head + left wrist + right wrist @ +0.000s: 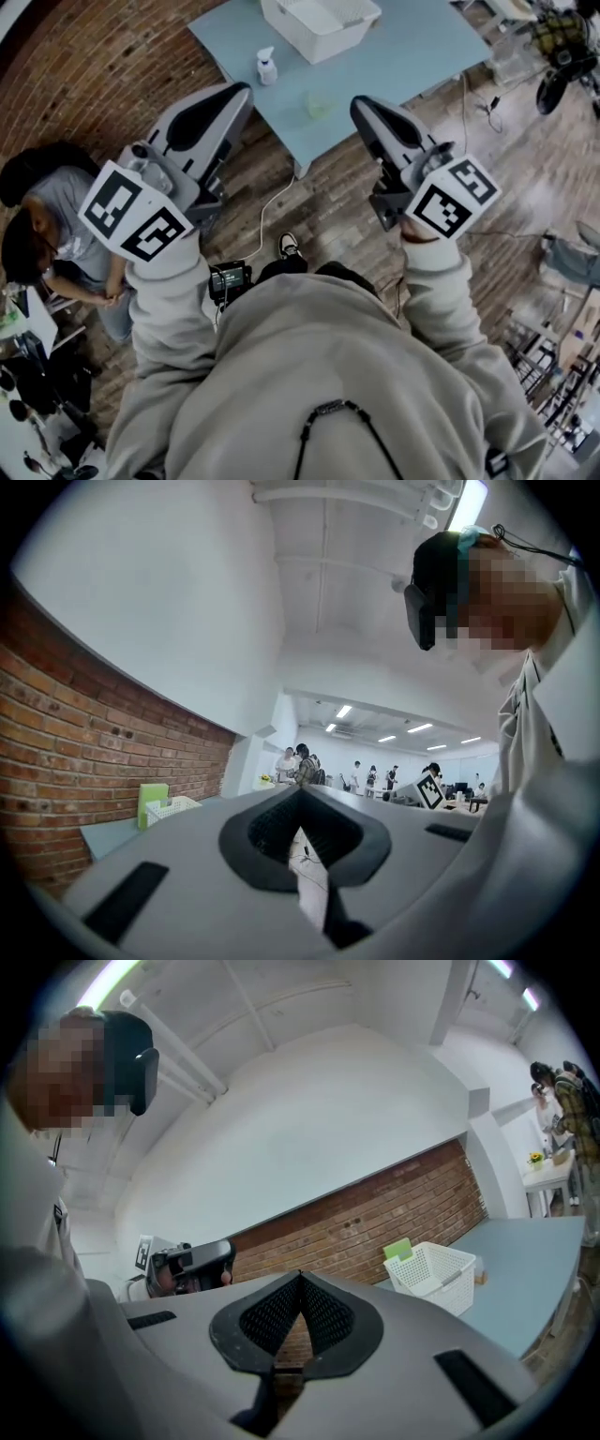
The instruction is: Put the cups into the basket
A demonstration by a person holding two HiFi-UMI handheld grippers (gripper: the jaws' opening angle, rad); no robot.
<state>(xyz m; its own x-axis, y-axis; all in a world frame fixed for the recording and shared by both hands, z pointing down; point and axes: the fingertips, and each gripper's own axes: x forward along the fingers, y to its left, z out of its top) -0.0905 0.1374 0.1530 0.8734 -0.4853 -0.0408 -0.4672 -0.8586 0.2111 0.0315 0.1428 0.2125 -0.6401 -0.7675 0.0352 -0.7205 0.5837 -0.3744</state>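
Note:
A white slatted basket point(322, 25) stands at the far side of the light blue table point(422, 56). A pale translucent cup point(317, 105) sits near the table's front edge. My left gripper point(242, 89) is held level over the wooden floor, just left of the table's corner, and its jaws meet at the tip point(300, 791) with nothing between them. My right gripper point(359, 101) reaches level over the table's front edge, a little right of the cup, also shut and empty point(300, 1275). In the right gripper view the basket point(431, 1274) stands ahead to the right.
A small spray bottle point(267, 67) stands on the table left of the basket. A green card point(398, 1249) leans behind the basket by the brick wall. A person point(47, 234) sits at the left. A cable point(272, 211) trails over the floor.

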